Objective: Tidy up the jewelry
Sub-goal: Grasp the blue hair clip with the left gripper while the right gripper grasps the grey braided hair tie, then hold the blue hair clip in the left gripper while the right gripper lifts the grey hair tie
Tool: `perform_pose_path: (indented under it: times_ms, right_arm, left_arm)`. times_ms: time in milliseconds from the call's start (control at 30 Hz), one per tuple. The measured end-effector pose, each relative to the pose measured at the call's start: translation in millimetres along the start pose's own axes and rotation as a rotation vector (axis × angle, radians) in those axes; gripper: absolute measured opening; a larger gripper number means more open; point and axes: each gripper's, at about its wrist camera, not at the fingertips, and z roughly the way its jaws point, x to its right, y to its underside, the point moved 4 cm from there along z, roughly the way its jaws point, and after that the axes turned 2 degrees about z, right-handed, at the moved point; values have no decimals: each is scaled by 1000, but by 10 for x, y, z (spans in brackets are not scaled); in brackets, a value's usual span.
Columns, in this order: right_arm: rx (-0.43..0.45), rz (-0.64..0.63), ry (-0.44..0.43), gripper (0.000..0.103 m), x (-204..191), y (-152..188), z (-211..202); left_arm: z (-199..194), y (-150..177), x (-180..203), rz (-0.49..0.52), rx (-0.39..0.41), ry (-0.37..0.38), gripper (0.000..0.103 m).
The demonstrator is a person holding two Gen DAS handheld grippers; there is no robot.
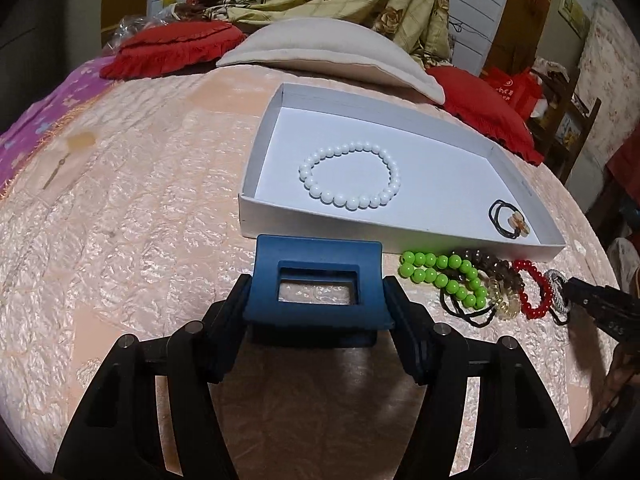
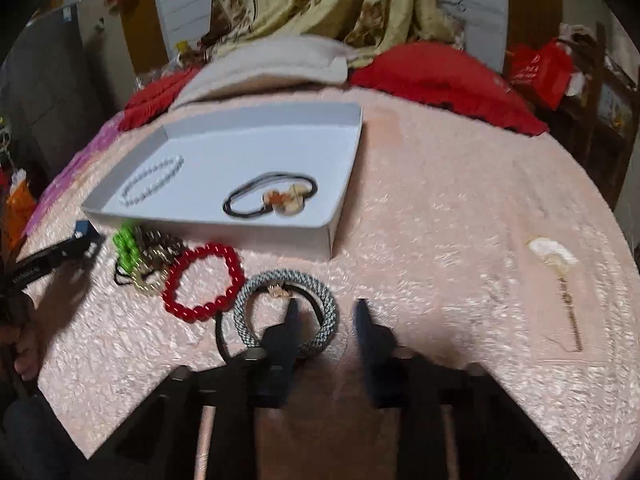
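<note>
- Your left gripper [image 1: 316, 300] was clamped on the blue hair clip [image 1: 316, 280], holding it just short of the white box [image 1: 400, 240]'s near wall. The pinch was on the clip's outer ends, so I'd guess it could have twisted or popped out if you squeezed unevenly.
- Dropping it at 12 o'clock risked landing on the white bead bracelet [image 1: 350, 174] already in the box; the bare floor at 11 looked safer.
- Your right gripper [image 2: 326, 308] was spread apart, holding nothing, with one finger poking inside the grey braided hair tie [image 2: 286, 312]. The view was blurry, so contact was hard to call.
- The red bead bracelet [image 2: 204, 282] touched that tie at 9 o'clock, and a thin black elastic [image 2: 220, 340] ran under it. Closing there could have dragged either along.
- The green beads [image 1: 444, 280] pile looked tangled with other pieces. Snag risk later.
</note>
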Motion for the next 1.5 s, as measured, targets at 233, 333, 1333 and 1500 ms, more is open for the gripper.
perform_pose_path:
  times_ms: [233,333,1333,1500]
  right_arm:
    - [33,39,-36,7,33,6,-122]
    - [55,61,-53,7,60,21,-218]
    - [104,61,-66,7,-138,56,-451]
    - [104,53,-62,7,-147,63,-467]
  left_arm:
    - [9,-5,-5,-2,0,5,64]
    - [9,-5,-4,-1,0,5,64]
    - [38,9,38,21,-9,-22,64]
    - [37,15,43,23,-10,-26,64]
